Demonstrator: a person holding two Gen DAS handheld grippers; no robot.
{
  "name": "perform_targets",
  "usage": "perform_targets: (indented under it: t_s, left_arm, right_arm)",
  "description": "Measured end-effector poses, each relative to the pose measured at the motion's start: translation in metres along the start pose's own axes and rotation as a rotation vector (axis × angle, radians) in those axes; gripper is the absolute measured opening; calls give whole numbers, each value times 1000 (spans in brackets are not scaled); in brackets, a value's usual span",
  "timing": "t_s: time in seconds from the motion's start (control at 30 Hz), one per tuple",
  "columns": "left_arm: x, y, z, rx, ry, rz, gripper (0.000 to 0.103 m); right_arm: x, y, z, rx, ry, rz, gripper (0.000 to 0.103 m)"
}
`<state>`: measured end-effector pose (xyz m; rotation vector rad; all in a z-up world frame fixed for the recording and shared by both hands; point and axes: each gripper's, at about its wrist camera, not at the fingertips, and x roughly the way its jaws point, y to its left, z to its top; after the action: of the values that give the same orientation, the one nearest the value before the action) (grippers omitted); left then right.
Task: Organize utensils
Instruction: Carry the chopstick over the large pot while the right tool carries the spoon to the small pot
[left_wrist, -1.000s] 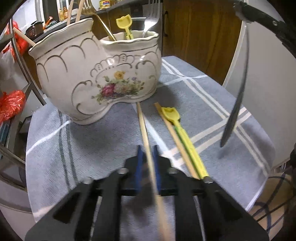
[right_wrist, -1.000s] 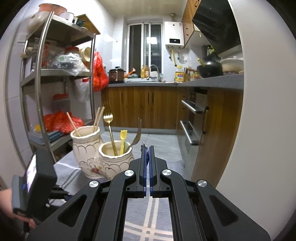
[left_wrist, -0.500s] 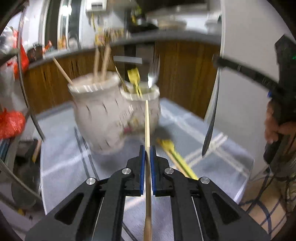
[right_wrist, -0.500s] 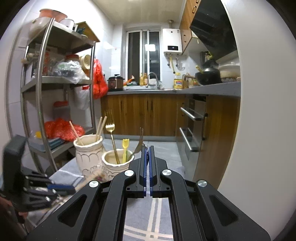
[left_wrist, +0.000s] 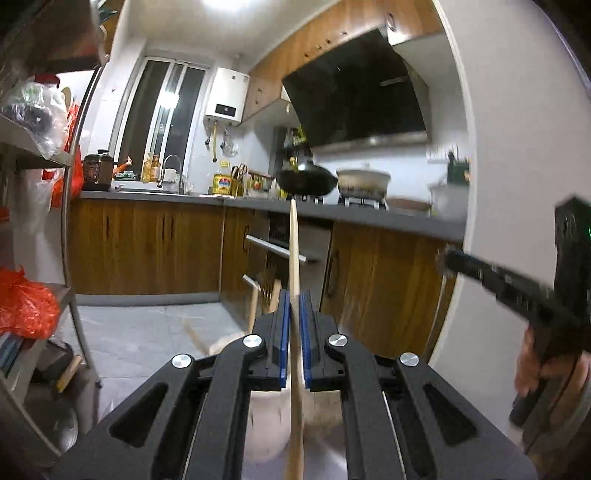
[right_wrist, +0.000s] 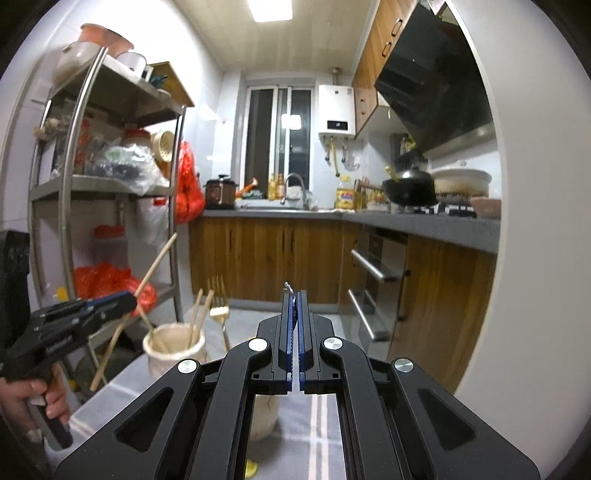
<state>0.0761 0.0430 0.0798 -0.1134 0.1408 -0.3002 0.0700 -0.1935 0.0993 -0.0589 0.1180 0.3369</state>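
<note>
While the left wrist view looks almost level across the kitchen, the left gripper has its jaws clamped on 1 wooden chopstick, which runs up between the blue pads and rises past them toward the dark stove counter. Below those jaws that view gives only a blurred pale shape of the ceramic utensil holder, with a gold fork and another stick poking up behind the jaws. The right wrist view shows what the left cannot: the same chopstick seen from the side, slanted, its lower end hanging free above the grey striped cloth on the tabletop and its upper end tilted toward the metal shelf rack. It also shows the holder clearly, standing on the cloth with 3 chopsticks and the gold fork upright inside. The left gripper is held up at the left edge, a hand wrapped around its grip. The right gripper points level down the kitchen, its jaws pressed together on a thin metal utensil whose tip alone shows above the pads. From the left view, the right gripper juts in from the right, blurred.
</note>
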Motion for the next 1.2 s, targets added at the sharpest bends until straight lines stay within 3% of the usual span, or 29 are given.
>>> perform_targets:
  t_s: [0.3, 0.47, 0.57, 0.93, 1.2]
  left_arm:
    - [44, 22, 16, -54, -31, 28, 5]
    - [66, 15, 16, 7, -43, 78, 5]
    - [79, 4, 10, 94, -48, 110, 5]
    - [58, -16, -16, 247, -31, 119, 5]
    - [52, 5, -22, 170, 29, 147, 5]
  right_arm:
    - [38, 4, 25, 10, -79, -64, 3]
    - [52, 6, 20, -11, -96, -98, 3]
    - [61, 9, 11, -41, -92, -117, 3]
    - [74, 24, -14, -121, -28, -12, 3]
    - [86, 28, -24, -117, 36, 47, 3]
